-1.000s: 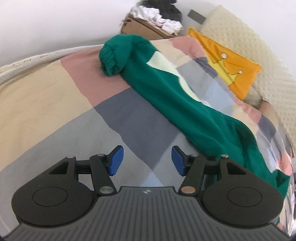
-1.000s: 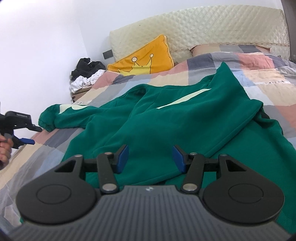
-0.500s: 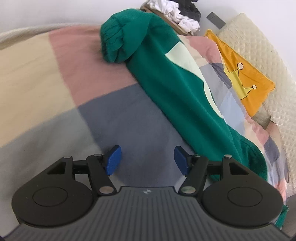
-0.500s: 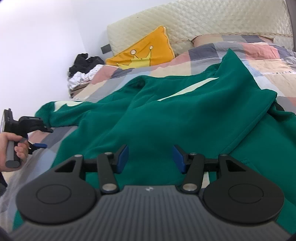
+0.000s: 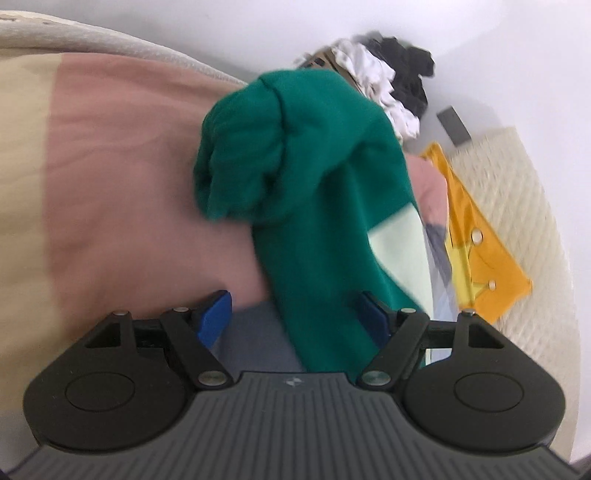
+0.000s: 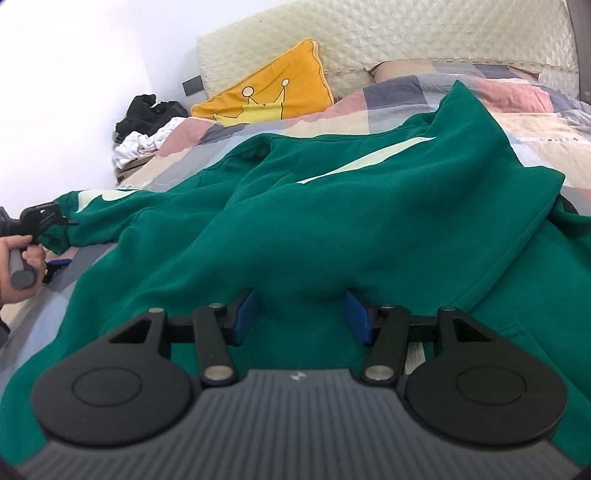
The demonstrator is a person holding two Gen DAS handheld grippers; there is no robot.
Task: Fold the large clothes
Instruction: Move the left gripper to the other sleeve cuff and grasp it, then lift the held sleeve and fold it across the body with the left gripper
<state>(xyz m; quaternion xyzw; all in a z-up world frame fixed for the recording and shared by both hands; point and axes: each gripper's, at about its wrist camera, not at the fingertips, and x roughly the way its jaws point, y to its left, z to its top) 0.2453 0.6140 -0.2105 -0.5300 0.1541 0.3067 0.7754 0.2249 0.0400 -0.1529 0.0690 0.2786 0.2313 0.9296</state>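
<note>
Lying on the bed: green sweatshirt (image 6: 332, 229), spread across the patchwork quilt (image 6: 535, 133), pale stripes on its body and sleeve.
Sleeve: stretched toward the quilt's left side; its bunched cuff (image 5: 251, 155) rests on a pink patch, blurred in the left wrist view.
Left tool (image 5: 293, 319): blue fingers apart, low over the quilt, the sleeve running between them; whether they touch the cloth I cannot tell.
Left hand (image 6: 18, 266): wrapped around the left tool's grey handle at the far left edge of the right wrist view.
Right tool (image 6: 300, 317): fingers spread wide, right at the sweatshirt's near edge, green fabric between them, not clamped.
Yellow cushion (image 6: 273, 94): crown drawing, leaning on the quilted cream headboard (image 6: 424, 33).
Heap of clothes (image 6: 147, 129): black and white, beside the bed by the wall.
</note>
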